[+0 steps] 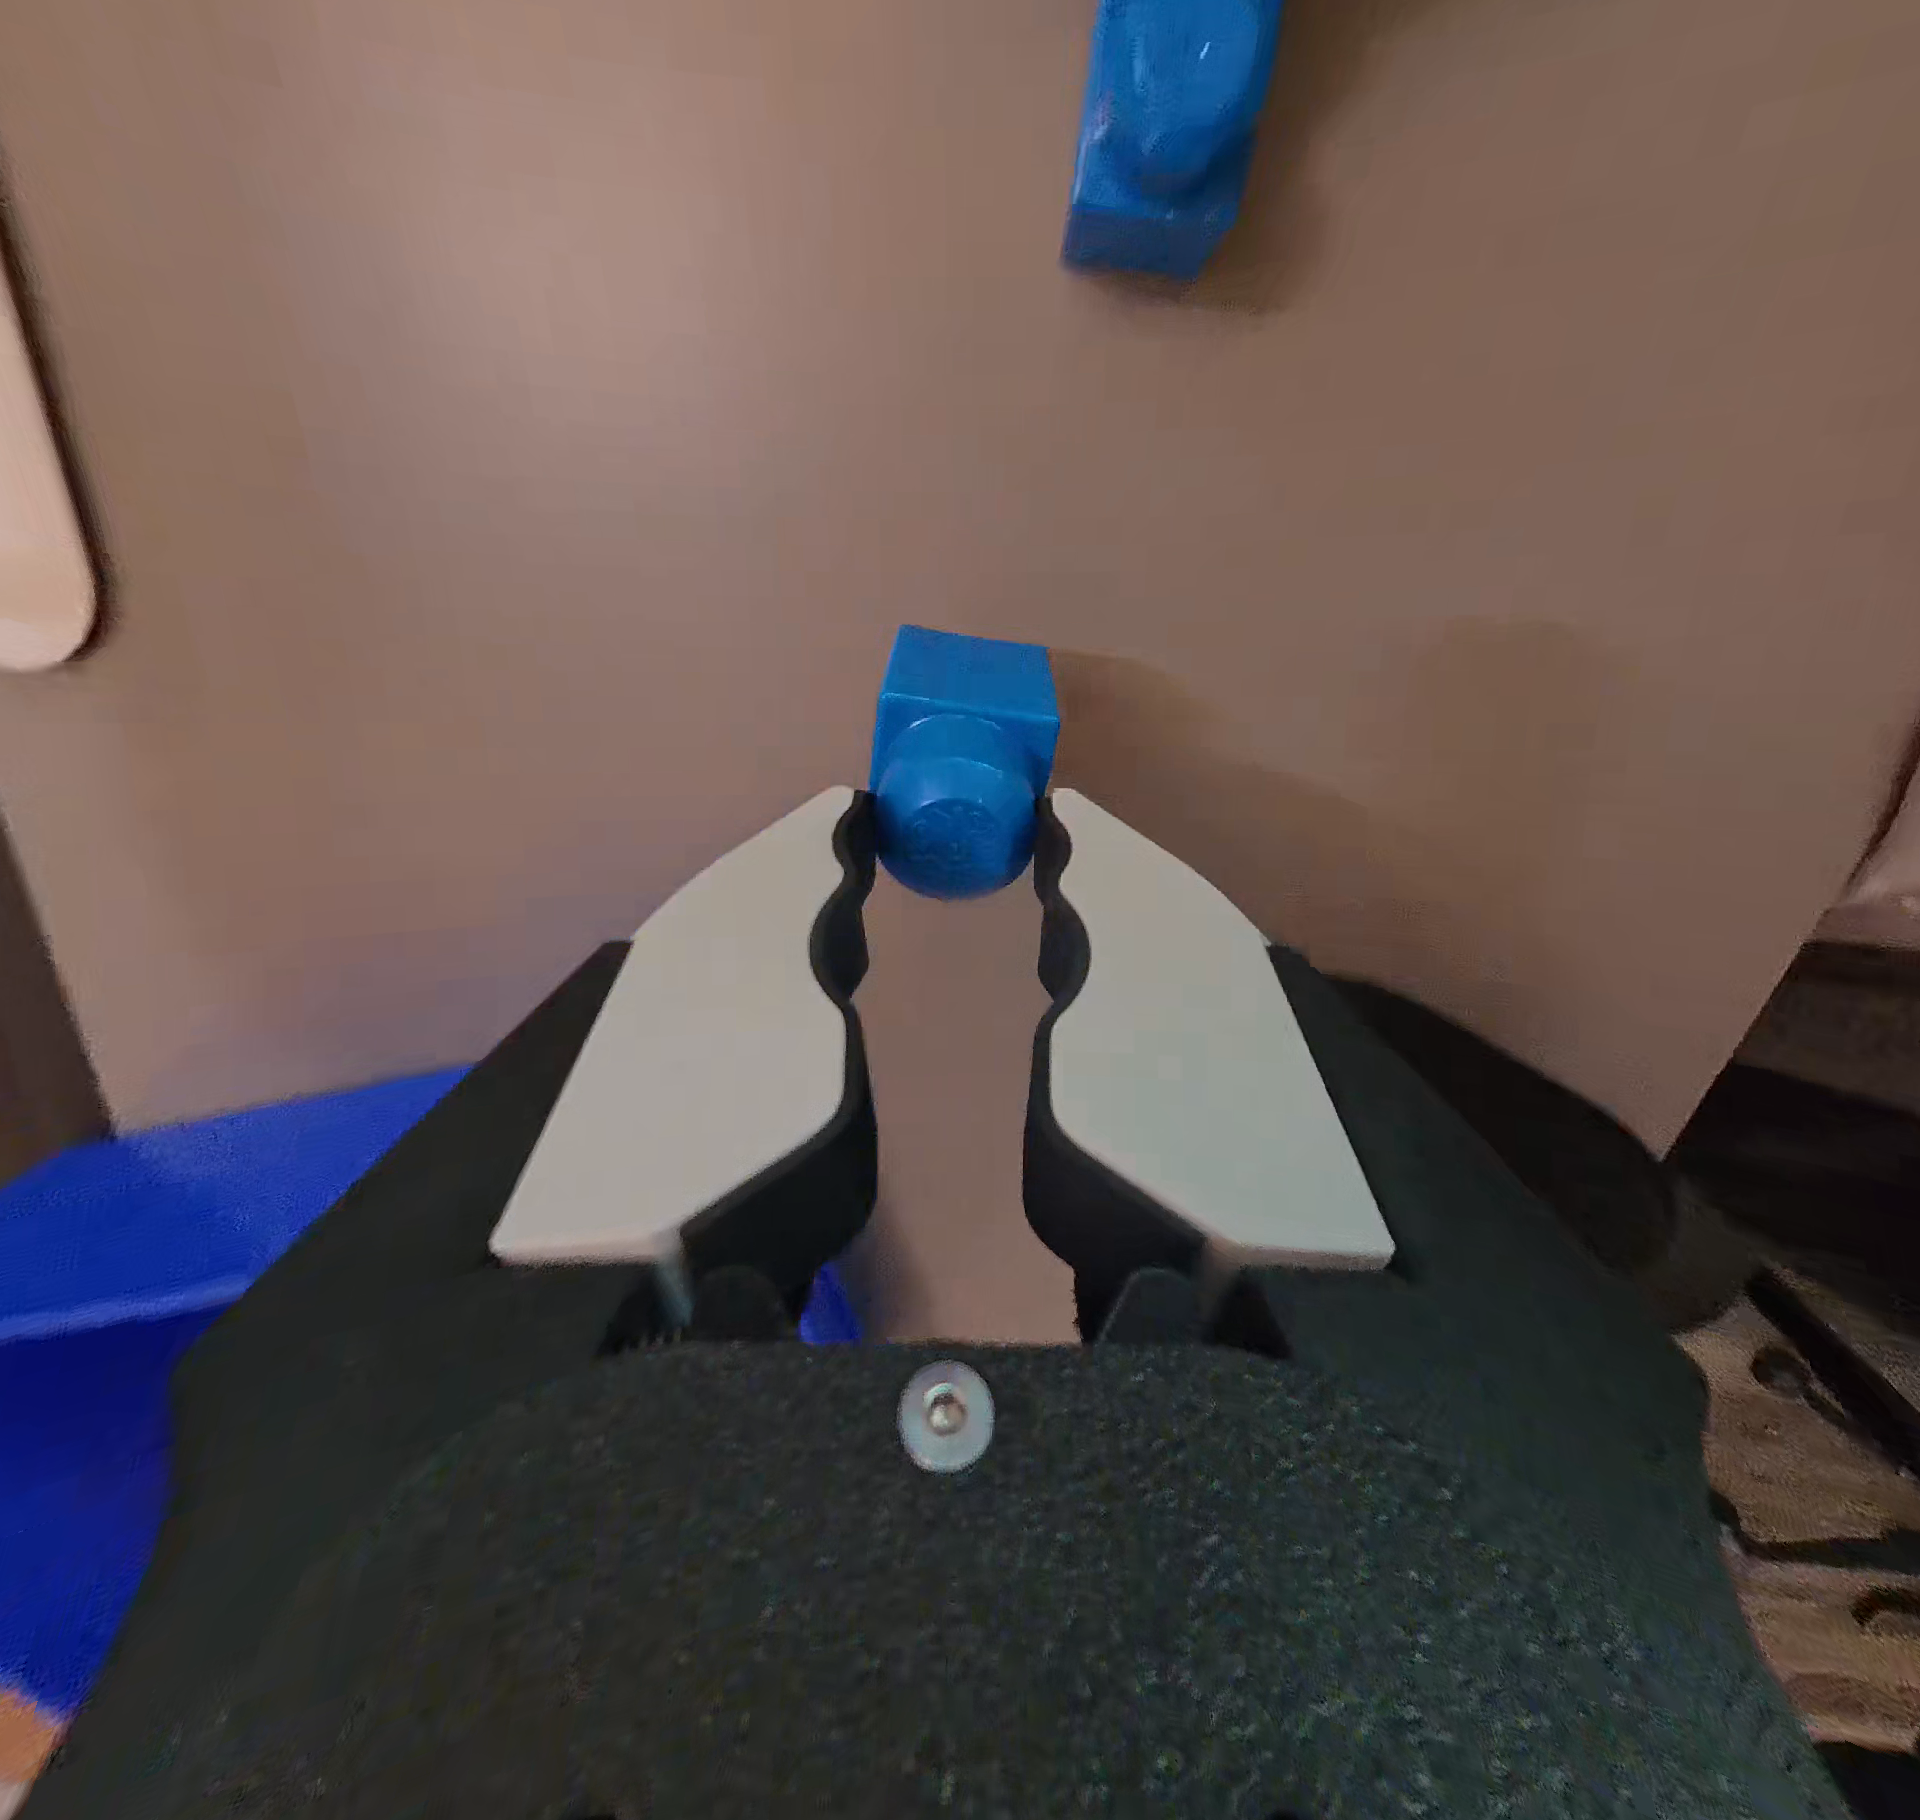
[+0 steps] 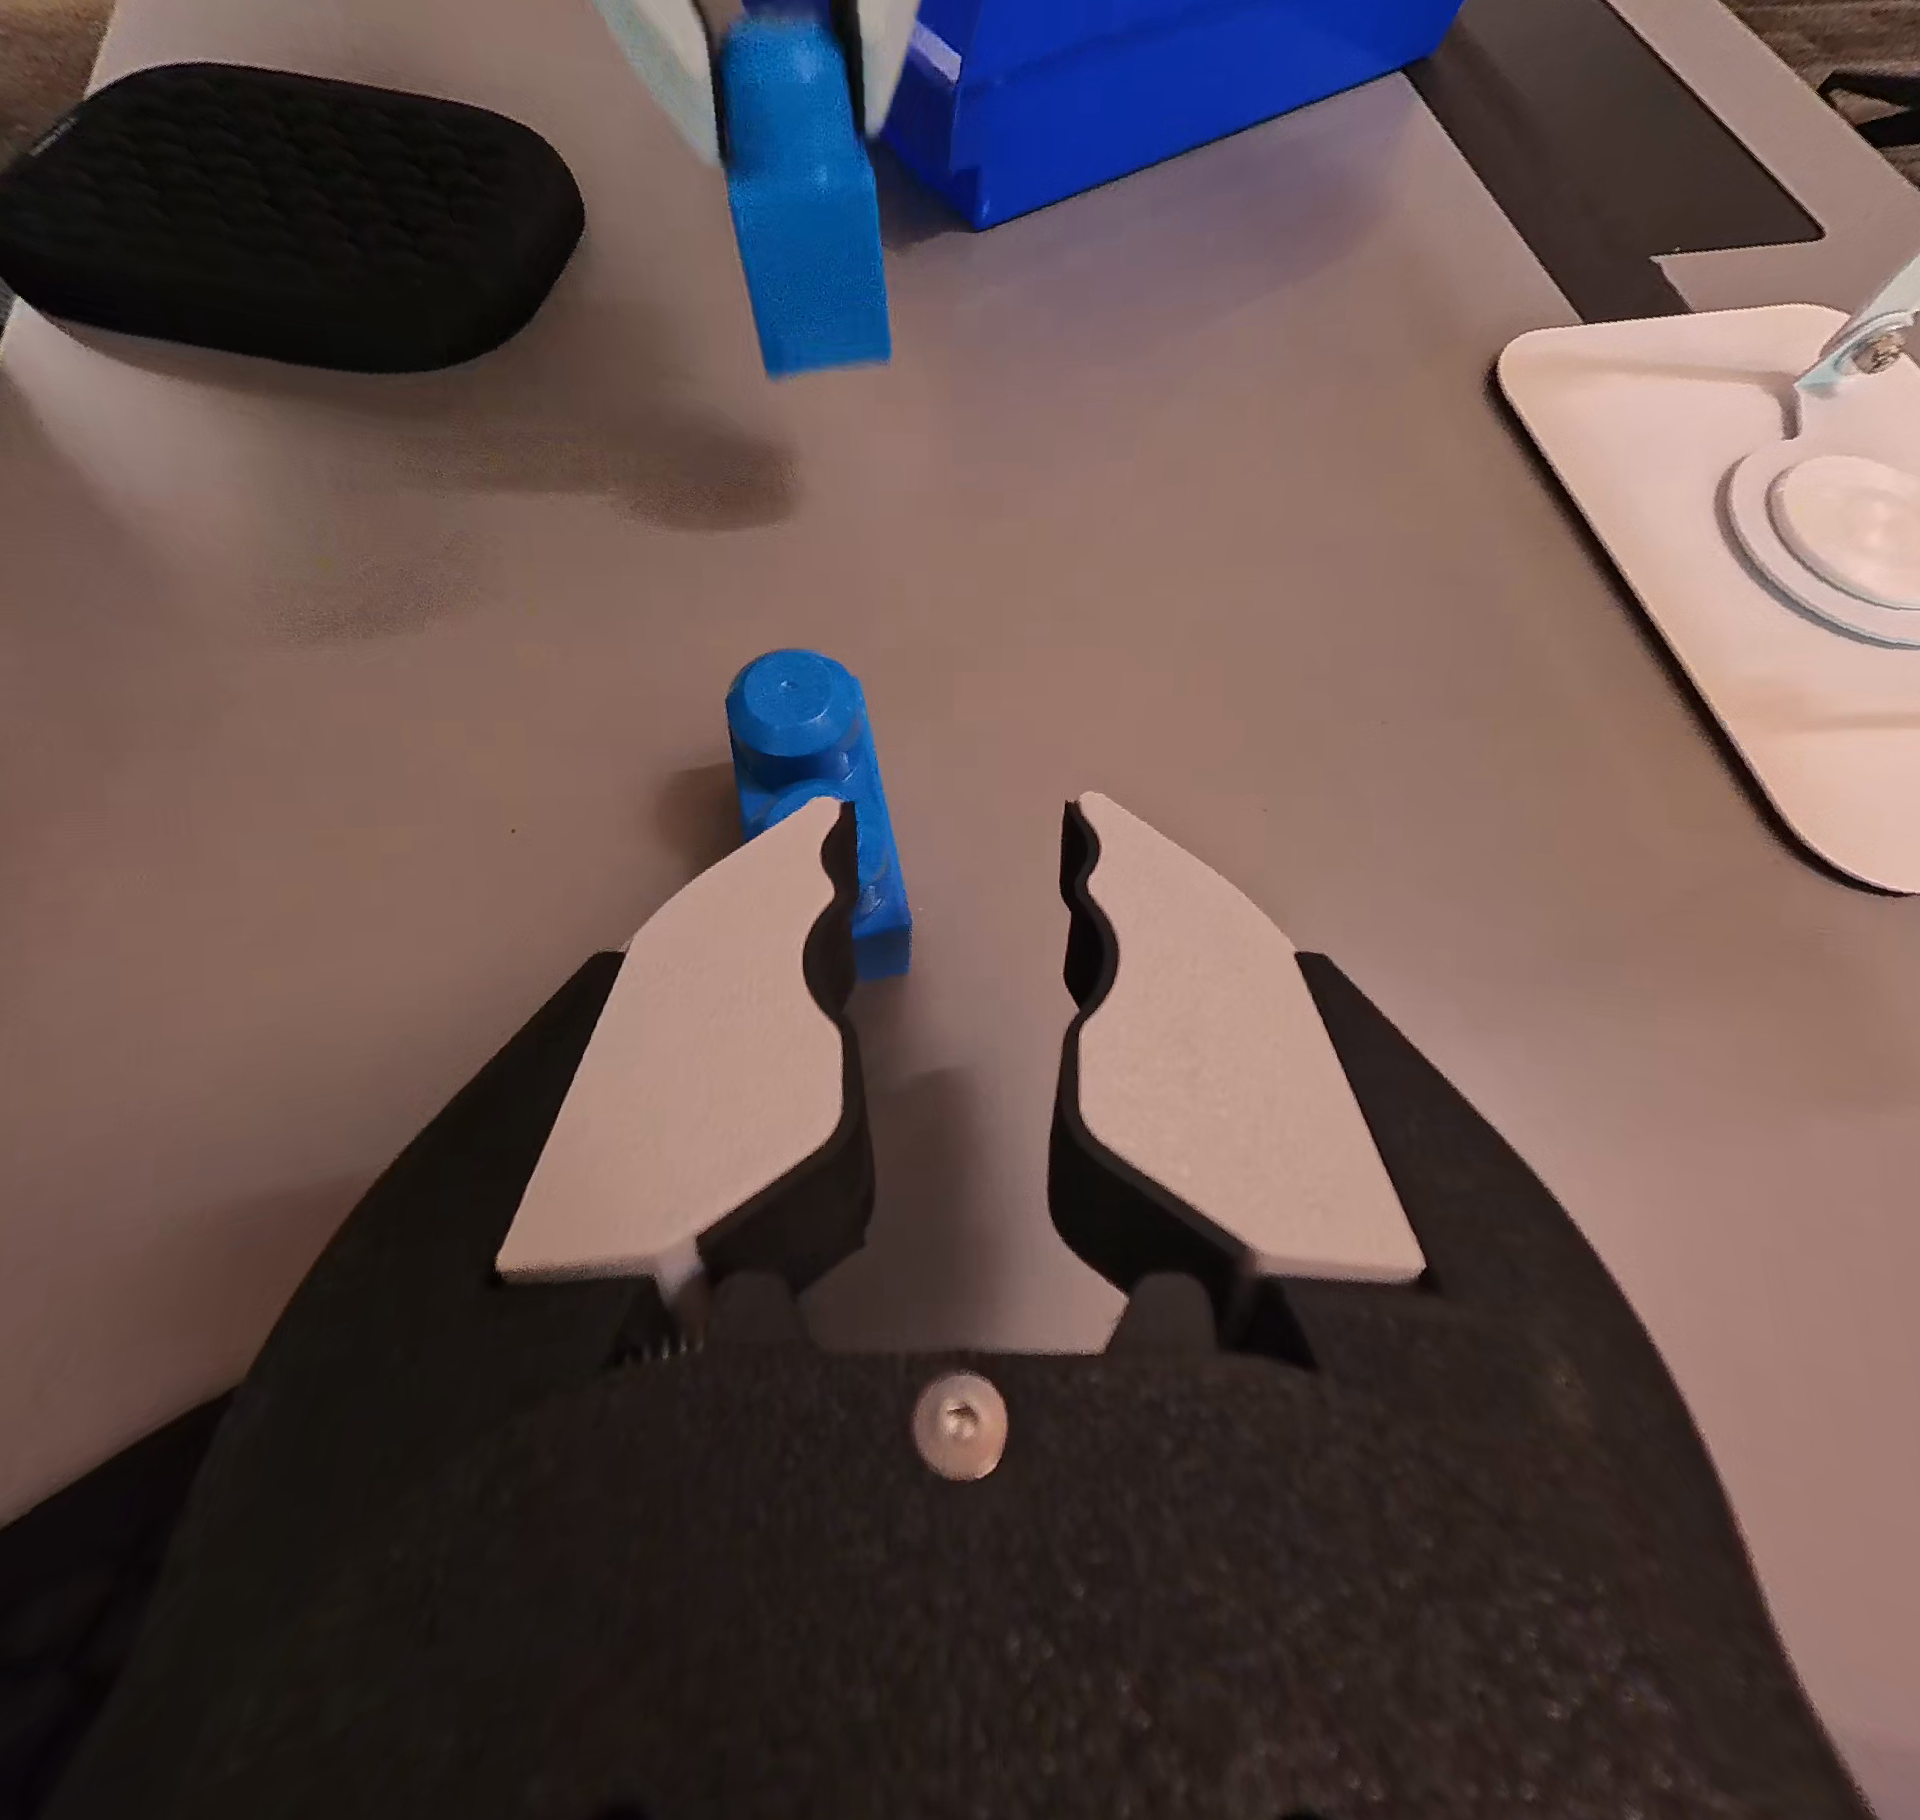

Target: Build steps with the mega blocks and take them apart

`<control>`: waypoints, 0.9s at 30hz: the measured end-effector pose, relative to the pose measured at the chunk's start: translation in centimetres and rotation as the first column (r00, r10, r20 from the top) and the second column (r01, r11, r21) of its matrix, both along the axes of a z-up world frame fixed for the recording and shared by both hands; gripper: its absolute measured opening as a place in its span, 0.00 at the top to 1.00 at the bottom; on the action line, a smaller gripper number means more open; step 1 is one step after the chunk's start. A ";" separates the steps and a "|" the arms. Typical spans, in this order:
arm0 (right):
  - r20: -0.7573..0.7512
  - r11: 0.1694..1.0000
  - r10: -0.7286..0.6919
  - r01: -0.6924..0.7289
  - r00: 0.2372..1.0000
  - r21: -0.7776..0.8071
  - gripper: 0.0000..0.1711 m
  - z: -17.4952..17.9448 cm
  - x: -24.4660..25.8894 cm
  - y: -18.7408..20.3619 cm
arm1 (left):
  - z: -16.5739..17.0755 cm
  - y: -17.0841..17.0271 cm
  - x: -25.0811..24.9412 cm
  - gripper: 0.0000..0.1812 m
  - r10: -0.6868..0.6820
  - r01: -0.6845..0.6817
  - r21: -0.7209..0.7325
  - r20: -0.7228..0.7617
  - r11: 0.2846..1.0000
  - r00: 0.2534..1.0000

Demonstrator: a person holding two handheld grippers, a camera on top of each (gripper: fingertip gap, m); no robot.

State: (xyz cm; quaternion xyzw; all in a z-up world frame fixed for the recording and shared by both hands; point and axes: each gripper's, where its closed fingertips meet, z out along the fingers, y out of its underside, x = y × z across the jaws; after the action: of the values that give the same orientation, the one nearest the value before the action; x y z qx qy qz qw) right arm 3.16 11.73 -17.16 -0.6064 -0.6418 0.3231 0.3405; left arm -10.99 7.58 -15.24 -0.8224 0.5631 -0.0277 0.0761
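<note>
The left gripper (image 1: 954, 840) is clamped only on the round stud of a small blue plastic block (image 1: 964, 721), held above the grey table (image 2: 1195, 575); so slim a hold could let it swivel or drop. The right gripper (image 2: 958, 851) hovers, fingers apart, beside a long blue studded block (image 2: 821, 814) lying on the table, seemingly untouched; a nudge could shift it.

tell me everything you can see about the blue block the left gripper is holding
The held blue block is glossy moulded plastic with a boxy body and round studs. The left gripper is shut on one stud, its dark wavy pads pressing either side. In the right wrist view the block hangs lengthwise from the fingers, lifted clear of the grey table, with a blue bin just behind it. It touches nothing but the pads. It looks motion-blurred there.
</note>
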 end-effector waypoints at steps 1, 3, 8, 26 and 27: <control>0.003 1.000 0.002 -0.002 1.000 0.001 0.78 -0.1 0.0 0.0 | -0.8 0.1 0.8 0.84 -0.007 0.006 -0.006 -0.004 1.000 1.000; 0.004 1.000 0.006 -0.006 1.000 0.001 0.78 -0.1 0.0 -0.1 | -2.2 0.3 2.0 0.84 -0.020 0.020 -0.033 0.002 0.999 1.000; 0.005 1.000 0.013 -0.013 1.000 -0.005 0.78 -0.1 0.1 -0.2 | -4.3 1.1 3.5 0.84 -0.011 0.012 -0.065 0.029 0.998 1.000; -0.007 1.000 0.030 -0.030 1.000 -0.004 0.76 0.6 0.6 -0.5 | -0.2 2.1 6.6 0.73 0.015 -0.180 0.216 0.601 0.960 0.799; 0.000 0.999 0.042 -0.042 0.999 -0.004 0.75 0.6 0.7 -0.7 | 0.4 2.1 6.7 0.73 0.009 -0.214 0.237 0.650 0.948 0.760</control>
State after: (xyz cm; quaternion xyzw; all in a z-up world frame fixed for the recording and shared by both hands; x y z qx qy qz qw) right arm 3.89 10.98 -16.52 -0.5937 -0.6537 0.3313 0.3324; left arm -4.31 9.63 -14.83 -0.7747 0.4501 -0.2171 0.3875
